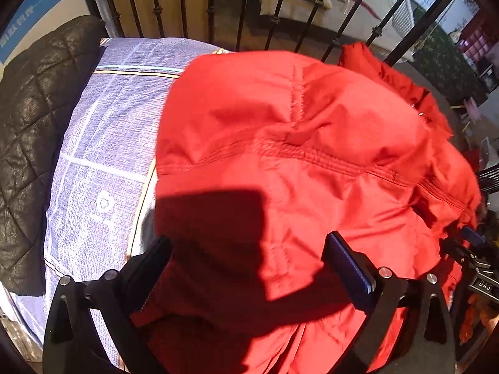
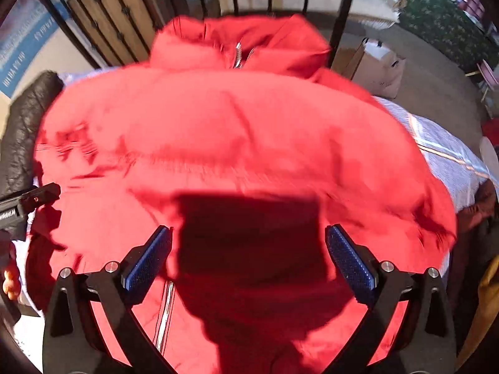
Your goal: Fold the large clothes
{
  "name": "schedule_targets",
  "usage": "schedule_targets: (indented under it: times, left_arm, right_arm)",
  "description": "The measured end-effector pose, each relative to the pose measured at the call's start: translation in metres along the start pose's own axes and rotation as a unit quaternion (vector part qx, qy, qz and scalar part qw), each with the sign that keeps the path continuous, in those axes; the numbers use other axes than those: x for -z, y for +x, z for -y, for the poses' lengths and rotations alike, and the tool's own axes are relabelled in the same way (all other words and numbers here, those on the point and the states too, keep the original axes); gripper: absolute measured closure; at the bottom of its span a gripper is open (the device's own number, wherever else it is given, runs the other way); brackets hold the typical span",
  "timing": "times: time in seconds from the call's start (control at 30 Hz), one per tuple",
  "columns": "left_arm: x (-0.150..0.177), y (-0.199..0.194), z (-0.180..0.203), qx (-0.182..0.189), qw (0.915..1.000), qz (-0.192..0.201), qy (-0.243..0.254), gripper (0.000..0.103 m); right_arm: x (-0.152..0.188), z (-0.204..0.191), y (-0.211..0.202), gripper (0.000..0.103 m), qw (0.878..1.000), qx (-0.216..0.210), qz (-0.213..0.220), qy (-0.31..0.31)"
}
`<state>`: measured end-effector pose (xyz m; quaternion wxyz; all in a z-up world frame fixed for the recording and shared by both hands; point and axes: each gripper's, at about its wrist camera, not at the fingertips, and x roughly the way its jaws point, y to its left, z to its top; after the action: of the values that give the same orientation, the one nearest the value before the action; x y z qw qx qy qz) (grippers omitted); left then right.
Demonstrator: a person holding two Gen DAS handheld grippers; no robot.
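red padded jacket (image 2: 237, 131) spread on the bed's blue checked cover (image 1: 103, 131), collar at 12 o'clock | left claw (image 1: 248, 268) wide, empty, above its sleeve side | right claw (image 2: 249, 258) wide, empty, over the zip front | likely poised to pick fold points

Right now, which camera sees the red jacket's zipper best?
The right wrist view: the red jacket faces it, with the zipper shining at the collar and again near the hem. The left wrist view shows mostly fabric and stitched seams.
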<state>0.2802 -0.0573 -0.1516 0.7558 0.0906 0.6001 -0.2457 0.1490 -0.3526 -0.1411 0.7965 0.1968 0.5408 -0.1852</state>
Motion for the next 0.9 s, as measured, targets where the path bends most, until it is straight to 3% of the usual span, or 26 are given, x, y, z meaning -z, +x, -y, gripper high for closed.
schedule_targets:
  times: [0.3, 0.47, 0.77, 0.9]
  left_arm:
    - [0.049, -0.044, -0.075, 0.016, 0.9998, 0.007, -0.002, 0.006]
    - [0.082, -0.048, -0.1, 0.042, 0.9989, -0.017, -0.011, 0.006]
    - [0.127, -0.021, -0.101, 0.065, 0.9951, -0.074, 0.006, 0.006]
    - [0.14, -0.007, -0.095, 0.062, 0.9944, -0.085, 0.008, 0.006]
  right_arm:
    - [0.106, 0.107, -0.025, 0.005, 0.99, 0.022, -0.045, 0.13]
    - [0.159, 0.16, -0.034, 0.005, 0.977, -0.021, -0.072, 0.2]
    - [0.213, 0.168, -0.018, 0.005, 0.965, -0.079, -0.125, 0.217]
    - [0.23, 0.169, 0.001, 0.005, 0.949, -0.12, -0.147, 0.25]
